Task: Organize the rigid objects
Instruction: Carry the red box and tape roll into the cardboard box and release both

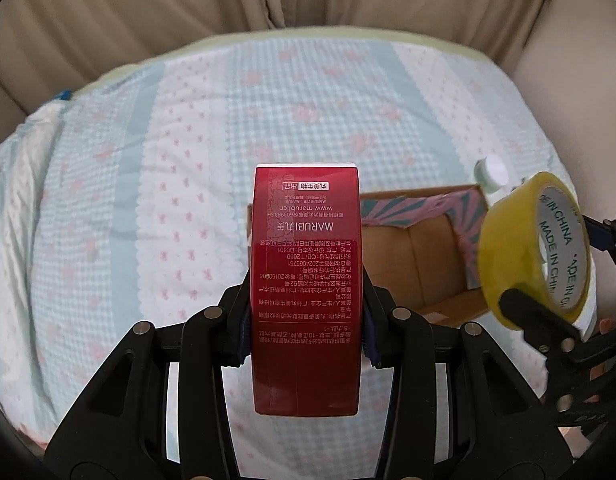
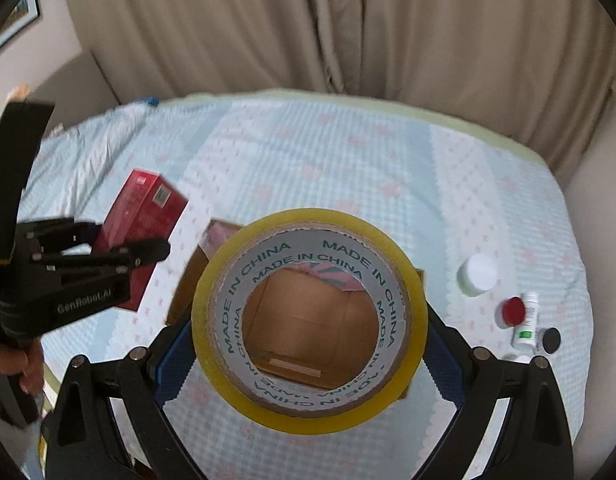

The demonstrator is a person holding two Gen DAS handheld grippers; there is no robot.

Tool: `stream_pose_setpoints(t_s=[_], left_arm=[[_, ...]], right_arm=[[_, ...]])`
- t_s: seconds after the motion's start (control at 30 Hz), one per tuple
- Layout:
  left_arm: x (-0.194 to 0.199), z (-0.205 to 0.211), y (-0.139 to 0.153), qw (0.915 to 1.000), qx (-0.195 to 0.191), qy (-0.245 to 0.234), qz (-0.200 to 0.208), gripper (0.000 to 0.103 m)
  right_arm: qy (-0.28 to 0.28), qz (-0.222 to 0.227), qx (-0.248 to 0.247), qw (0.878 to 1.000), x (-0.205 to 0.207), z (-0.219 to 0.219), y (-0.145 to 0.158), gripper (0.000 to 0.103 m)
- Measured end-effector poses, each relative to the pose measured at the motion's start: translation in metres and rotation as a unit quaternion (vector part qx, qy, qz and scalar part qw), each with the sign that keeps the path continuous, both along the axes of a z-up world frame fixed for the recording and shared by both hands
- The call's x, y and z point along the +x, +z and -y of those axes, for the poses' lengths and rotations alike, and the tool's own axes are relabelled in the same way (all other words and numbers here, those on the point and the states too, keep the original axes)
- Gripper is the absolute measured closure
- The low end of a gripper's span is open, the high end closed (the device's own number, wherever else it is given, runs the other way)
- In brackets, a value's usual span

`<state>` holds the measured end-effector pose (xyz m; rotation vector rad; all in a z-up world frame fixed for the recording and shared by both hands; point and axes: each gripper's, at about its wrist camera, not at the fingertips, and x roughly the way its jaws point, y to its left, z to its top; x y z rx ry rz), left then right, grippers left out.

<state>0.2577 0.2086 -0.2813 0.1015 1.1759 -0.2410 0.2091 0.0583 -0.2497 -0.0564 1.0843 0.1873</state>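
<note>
Both wrist views steeply downward, near; share cardboard box (image 1: 420, 256).

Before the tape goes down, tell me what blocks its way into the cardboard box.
Nothing visible does. The right tool holds the tape roll above the open cardboard box, whose bare floor shows through the roll's core. The red box in the left tool hangs off to the side.
</note>
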Motion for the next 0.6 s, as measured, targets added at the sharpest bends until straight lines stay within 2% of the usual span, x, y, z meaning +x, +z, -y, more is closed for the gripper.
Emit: stream_pose_setpoints(t_s=[0.23,0.43,0.6], left_arm=[[0.034,0.016,-0.082,0.9986,0.009,-0.023,-0.046,0.065],[0.049,0.033,-0.143,0.9956,0.031,-0.039,-0.080,0.065],[0.049,0.043,-0.168,0.9913,0.033,-0.061,-0.112,0.065]], right_arm=[[0.043,-0.067,-0.032,0.996,0.034,-0.007,-0.091,0.006],[0.061,-0.113,-0.033,0.991,0.048,0.003,-0.162,0.006],[0.073,-0.124,-0.042,0.989,0.050,0.007,-0.186,0.006]])
